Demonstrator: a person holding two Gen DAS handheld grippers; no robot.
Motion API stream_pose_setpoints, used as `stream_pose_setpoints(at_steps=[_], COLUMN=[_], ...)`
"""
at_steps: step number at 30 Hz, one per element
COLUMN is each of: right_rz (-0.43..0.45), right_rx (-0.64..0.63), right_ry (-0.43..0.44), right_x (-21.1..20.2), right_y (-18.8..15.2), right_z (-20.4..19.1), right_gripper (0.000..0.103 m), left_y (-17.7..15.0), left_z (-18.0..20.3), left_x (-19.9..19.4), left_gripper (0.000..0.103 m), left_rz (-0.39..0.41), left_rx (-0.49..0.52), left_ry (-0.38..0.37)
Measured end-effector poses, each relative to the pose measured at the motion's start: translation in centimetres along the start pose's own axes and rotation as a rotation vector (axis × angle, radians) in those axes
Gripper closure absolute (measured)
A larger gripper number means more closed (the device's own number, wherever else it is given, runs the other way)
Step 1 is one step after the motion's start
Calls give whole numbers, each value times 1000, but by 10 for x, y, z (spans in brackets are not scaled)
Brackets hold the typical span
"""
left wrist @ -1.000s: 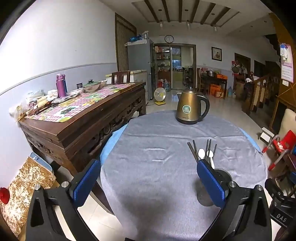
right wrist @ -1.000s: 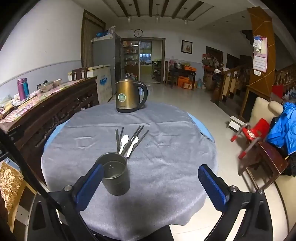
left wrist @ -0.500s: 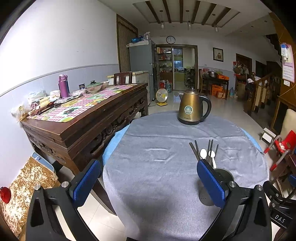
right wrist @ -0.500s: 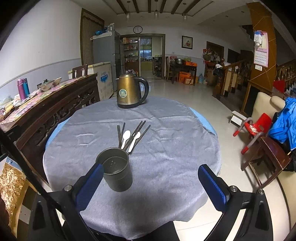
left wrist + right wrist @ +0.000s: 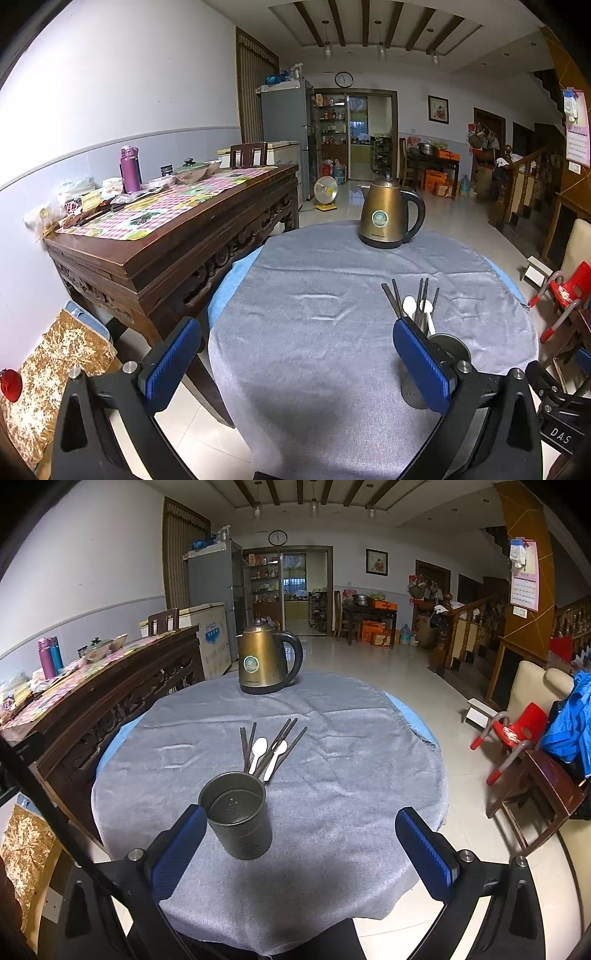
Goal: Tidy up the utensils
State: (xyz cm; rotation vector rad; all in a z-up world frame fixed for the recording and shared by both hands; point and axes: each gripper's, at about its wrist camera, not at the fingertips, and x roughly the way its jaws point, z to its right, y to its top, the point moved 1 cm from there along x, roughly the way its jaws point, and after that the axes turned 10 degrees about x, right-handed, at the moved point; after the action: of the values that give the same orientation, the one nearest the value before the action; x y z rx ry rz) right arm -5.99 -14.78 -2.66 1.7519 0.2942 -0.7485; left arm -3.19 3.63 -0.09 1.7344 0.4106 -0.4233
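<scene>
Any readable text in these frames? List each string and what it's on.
"DAS": white letters on the black gripper part at the lower right of the left wrist view.
Kettle round badge: print too small to read.
White chest freezer blue logo and lettering: blurred, unreadable.
Wall calendar: grid visible, digits illegible.
Wall clock: numerals too small.
Metal cup embossed mark: unreadable.

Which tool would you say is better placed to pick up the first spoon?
Right. The right tool faces the spoons beyond the cup; the left tool sees them off-centre behind its finger.
</scene>
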Motion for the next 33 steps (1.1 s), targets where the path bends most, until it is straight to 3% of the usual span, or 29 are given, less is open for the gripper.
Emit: stream_pose_setpoints(at_steps=[33], right_rz=[-28], right_rx=[5], right_ry=[8], right_x=[11], right_y=[-2], right_z=[-3], right_gripper=[0], left_y=[-3], left_z=[-1], left_x=[12], left_gripper=[0], left_rz=[-29], left_rx=[0], left_ry=[4])
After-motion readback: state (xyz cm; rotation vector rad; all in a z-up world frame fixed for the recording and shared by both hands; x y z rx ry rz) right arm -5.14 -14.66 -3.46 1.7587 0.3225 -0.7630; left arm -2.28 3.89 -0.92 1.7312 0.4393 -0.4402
